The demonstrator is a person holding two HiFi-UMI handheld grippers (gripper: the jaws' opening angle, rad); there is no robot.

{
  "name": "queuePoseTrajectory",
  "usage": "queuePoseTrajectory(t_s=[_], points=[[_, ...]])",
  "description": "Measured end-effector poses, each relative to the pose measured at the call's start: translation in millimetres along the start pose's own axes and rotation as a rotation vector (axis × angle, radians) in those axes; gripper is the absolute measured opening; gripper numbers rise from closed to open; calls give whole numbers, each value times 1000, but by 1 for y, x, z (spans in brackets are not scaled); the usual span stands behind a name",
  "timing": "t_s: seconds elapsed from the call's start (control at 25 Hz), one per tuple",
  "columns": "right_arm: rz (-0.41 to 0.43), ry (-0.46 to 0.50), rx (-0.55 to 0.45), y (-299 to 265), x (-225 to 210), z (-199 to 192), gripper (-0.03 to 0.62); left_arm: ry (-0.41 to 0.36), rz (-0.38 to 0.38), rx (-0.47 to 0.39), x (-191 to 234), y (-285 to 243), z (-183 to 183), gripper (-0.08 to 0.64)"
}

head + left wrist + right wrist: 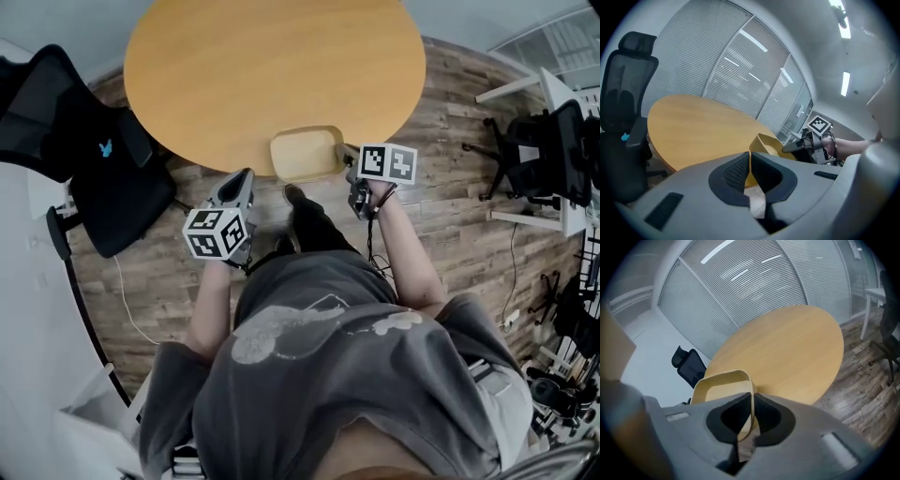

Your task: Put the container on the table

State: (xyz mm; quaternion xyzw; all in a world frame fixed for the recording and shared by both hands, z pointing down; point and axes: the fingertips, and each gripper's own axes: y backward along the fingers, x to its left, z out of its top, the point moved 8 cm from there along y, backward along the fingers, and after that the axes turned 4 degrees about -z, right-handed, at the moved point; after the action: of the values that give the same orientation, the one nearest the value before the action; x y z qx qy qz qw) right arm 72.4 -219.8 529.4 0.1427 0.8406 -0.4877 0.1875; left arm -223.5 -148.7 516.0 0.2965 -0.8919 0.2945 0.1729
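Observation:
A pale yellow, rounded-rectangular container (305, 153) is at the near edge of the round wooden table (272, 66); whether it rests on the top or hangs just above it cannot be told. My right gripper (349, 169) is shut on the container's right wall (751, 399). The container's open top (723, 386) shows empty in the right gripper view. My left gripper (241, 180) hangs below the table's edge, left of the container, shut with its pads together and nothing between them. In the left gripper view the container (767, 144) and the right gripper (793, 147) lie ahead.
A black mesh office chair (89, 141) stands left of the table, close to my left gripper. A second chair (553, 155) and a white desk are at the far right. The floor (459, 206) is wooden. The person's legs are below the table's edge.

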Motion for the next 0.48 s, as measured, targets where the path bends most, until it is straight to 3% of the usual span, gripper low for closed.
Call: queuePoseTrajectory(t_s=[0.48], points=[[29,45,42,-48,-3,86,18,-23,54,-17,12,-58,55,9]])
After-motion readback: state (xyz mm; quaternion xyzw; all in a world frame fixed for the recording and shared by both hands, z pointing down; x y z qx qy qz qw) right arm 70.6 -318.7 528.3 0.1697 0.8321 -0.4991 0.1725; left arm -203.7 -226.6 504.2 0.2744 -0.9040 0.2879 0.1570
